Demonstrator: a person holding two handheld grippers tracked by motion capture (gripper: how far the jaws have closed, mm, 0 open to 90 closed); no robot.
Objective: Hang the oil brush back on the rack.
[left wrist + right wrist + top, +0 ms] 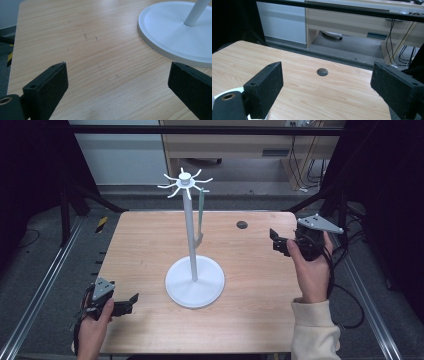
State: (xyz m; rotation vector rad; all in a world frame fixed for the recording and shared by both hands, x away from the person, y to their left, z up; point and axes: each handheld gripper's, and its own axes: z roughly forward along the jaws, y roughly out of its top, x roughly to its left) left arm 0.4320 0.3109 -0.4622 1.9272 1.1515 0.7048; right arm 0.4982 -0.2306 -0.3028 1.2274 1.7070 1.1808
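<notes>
A white stand rises from the middle of the wooden table (pixel 150 235), with a round base (pixel 195 287), a thin pole (pixel 189 235) and a crown of hooks (pixel 185 181) on top. A slim grey-green item (pixel 201 215) hangs from one hook on the right and ends just above the table. My left gripper (pixel 129 303) lies low near the front left corner, open and holding nothing. In the left gripper view the left gripper (pixel 120 72) has its jaws wide apart, with the base (pixel 172 30) ahead to the right. My right gripper (pixel 276 241) hovers at the right edge, open and empty, and the right gripper (pixel 328 75) frames bare wood.
A small dark round hole (pixel 242 224) sits in the table near the back right, and the same hole (pixel 322 72) lies ahead between the right jaws. Black frame bars and aluminium rails (pixel 45 285) flank the table. A wooden desk (pixel 352 20) with cables stands beyond the far edge.
</notes>
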